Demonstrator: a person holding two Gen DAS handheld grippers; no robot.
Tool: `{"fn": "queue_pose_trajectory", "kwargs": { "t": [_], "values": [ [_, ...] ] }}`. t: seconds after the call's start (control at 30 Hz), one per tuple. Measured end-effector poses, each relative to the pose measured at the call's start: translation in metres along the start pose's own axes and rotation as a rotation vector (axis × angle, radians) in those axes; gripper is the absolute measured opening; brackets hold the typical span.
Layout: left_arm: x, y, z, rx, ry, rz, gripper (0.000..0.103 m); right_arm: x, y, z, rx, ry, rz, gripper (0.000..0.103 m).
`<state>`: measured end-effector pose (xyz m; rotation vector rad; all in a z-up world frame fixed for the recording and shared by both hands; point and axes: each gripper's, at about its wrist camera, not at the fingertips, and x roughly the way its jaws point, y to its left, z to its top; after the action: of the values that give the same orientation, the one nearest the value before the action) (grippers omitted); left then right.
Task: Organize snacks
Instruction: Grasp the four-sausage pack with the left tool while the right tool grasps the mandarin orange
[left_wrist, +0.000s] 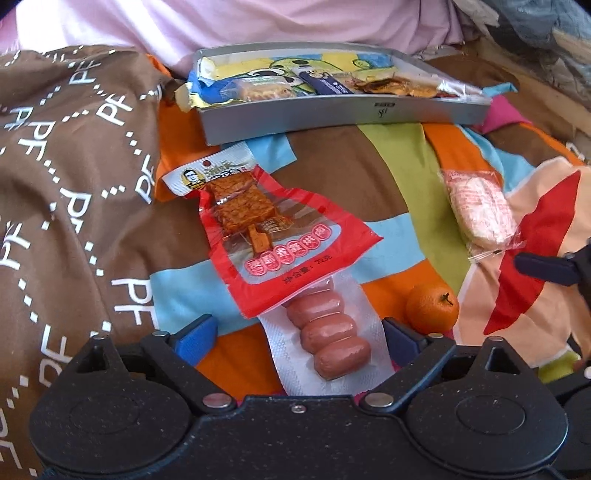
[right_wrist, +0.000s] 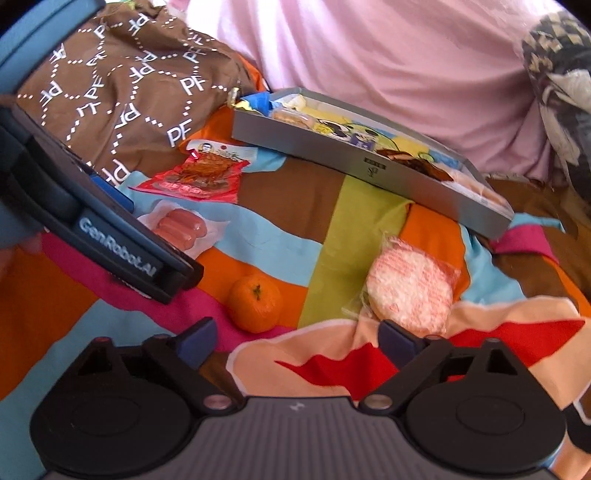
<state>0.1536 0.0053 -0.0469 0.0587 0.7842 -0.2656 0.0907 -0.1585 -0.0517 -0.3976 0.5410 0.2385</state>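
A grey tray (left_wrist: 332, 114) (right_wrist: 332, 158) with several snacks inside rests on the colourful bedspread. In the left wrist view my left gripper (left_wrist: 299, 332) is open, its blue fingertips either side of a clear sausage pack (left_wrist: 328, 332). A red dried-tofu packet (left_wrist: 273, 236) overlaps the sausages' far end. A small orange (left_wrist: 432, 307) lies just right of it. In the right wrist view my right gripper (right_wrist: 295, 339) is open over bare cloth, between the orange (right_wrist: 255, 302) and a round rice cracker pack (right_wrist: 410, 288). The sausage pack (right_wrist: 181, 227) and red packet (right_wrist: 199, 177) lie further left.
A brown "PF" patterned fabric (left_wrist: 66, 184) is bunched at the left. Pink bedding (right_wrist: 369, 55) lies behind the tray. The left gripper's body (right_wrist: 110, 229) crosses the right wrist view's left side. The rice cracker pack (left_wrist: 480, 210) sits at right of the left view.
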Motion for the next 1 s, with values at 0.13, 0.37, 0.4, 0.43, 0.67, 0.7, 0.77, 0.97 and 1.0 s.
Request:
{"fn": "queue_pose_trajectory", "kwargs": {
  "t": [0.13,0.37,0.4,0.43,0.67,0.7,0.77,0.97,1.0],
  "values": [
    [-0.005,0.004,-0.005,0.004,-0.007,-0.013,0.087,0.002,0.004,-0.001,-0.006,-0.011,0.003,0.089],
    [-0.014,0.012,-0.008,0.002,-0.007,-0.029,0.072,0.005,-0.005,0.002,0.047,-0.005,0.063,0.080],
    [-0.015,0.013,-0.009,0.012,-0.005,-0.029,0.071,0.007,-0.006,0.004,0.064,0.000,0.074,0.078],
    [-0.017,0.013,-0.011,0.024,-0.005,-0.030,0.068,0.009,-0.007,0.006,0.081,0.003,0.083,0.073],
    [-0.021,0.014,-0.015,0.059,-0.002,-0.024,0.066,0.024,-0.010,0.012,0.174,0.021,0.132,0.055],
    [-0.020,0.013,-0.015,0.066,-0.001,-0.020,0.066,0.024,-0.011,0.012,0.181,0.022,0.142,0.054],
    [-0.018,0.010,-0.014,0.087,-0.001,-0.008,0.070,0.024,-0.011,0.010,0.189,0.017,0.152,0.050],
    [-0.013,0.005,-0.013,0.146,0.004,0.021,0.077,0.020,-0.017,0.006,0.280,0.003,0.199,0.039],
    [-0.014,0.006,-0.013,0.146,0.002,0.019,0.075,0.020,-0.017,0.006,0.289,0.000,0.201,0.039]
  ]
}}
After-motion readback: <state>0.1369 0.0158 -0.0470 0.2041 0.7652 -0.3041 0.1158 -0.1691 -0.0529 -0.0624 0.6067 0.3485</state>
